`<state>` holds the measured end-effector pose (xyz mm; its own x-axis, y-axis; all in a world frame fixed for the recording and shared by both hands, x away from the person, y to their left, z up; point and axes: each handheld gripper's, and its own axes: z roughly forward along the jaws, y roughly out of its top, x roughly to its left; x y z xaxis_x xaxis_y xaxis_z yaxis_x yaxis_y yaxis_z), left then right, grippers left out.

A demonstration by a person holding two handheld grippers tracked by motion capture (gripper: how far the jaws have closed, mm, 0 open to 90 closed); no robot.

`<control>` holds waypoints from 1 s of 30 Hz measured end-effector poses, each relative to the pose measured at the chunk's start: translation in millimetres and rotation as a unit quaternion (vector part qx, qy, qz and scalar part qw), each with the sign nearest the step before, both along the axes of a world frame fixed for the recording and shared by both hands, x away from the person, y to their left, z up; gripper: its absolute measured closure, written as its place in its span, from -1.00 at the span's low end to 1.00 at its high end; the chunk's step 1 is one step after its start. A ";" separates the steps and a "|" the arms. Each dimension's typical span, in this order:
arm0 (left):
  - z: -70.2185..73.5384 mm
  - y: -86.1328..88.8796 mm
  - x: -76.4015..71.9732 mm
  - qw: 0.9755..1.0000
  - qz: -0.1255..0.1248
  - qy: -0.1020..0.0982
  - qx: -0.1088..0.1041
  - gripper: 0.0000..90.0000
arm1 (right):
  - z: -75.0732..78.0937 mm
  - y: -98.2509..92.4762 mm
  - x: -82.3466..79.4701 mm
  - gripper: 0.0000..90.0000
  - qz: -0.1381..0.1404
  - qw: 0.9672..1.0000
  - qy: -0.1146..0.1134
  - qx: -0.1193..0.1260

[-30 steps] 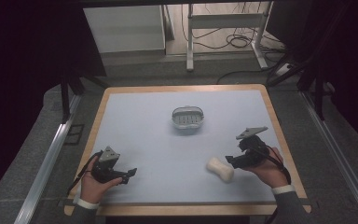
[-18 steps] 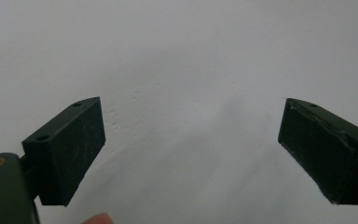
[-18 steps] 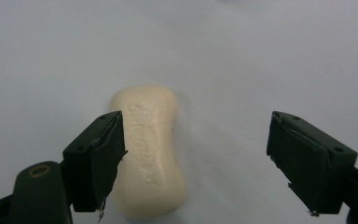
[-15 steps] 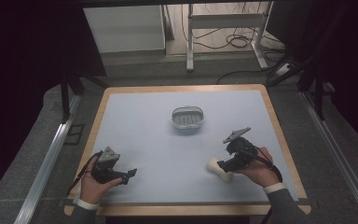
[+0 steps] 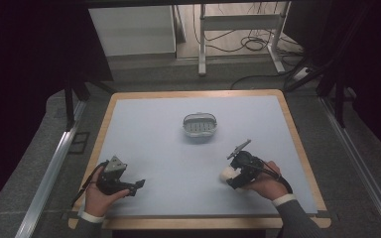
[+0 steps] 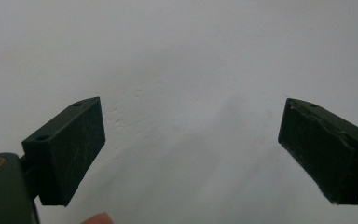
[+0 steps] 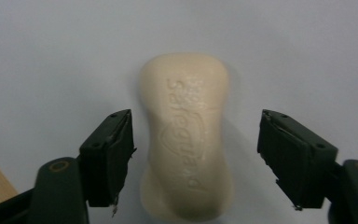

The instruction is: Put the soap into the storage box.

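A cream bar of soap (image 7: 186, 140) with embossed lettering lies flat on the pale blue table top (image 5: 154, 144), front right. My right gripper (image 7: 196, 144) is lowered over it, one jaw on each side of the bar's waist. Its jaws have just been closing, and a small gap remains on both sides. In the high view the right gripper (image 5: 231, 177) covers most of the soap (image 5: 225, 173). My left gripper (image 5: 139, 184) rests at the front left, wide open, with bare table between its jaws (image 6: 191, 144). A grey slotted soap dish (image 5: 199, 125) sits at the table's middle.
The table has a wooden rim (image 5: 198, 222). Metal rails (image 5: 49, 173) run along both sides below it. Behind the table are a white cabinet (image 5: 131, 29), a metal stand (image 5: 238, 22) and cables on the floor.
My right gripper has moved left and down onto the soap, and its jaws now stand closer together around it. The left gripper has stayed still.
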<state>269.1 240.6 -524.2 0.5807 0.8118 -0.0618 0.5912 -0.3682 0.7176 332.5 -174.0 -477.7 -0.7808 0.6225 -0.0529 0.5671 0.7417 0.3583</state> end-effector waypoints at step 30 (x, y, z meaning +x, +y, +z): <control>0.9 3.8 0.0 1.000 0.003 -0.006 0.003 -0.83 | 3.4 7.5 7.9 0.09 0.012 0.999 0.015 -0.048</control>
<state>269.1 244.4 -523.3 0.5762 0.8158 -0.0507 0.5853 -0.3685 0.7222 340.3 -166.5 -474.2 -0.7977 0.5965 -0.0883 0.5577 0.7856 0.2681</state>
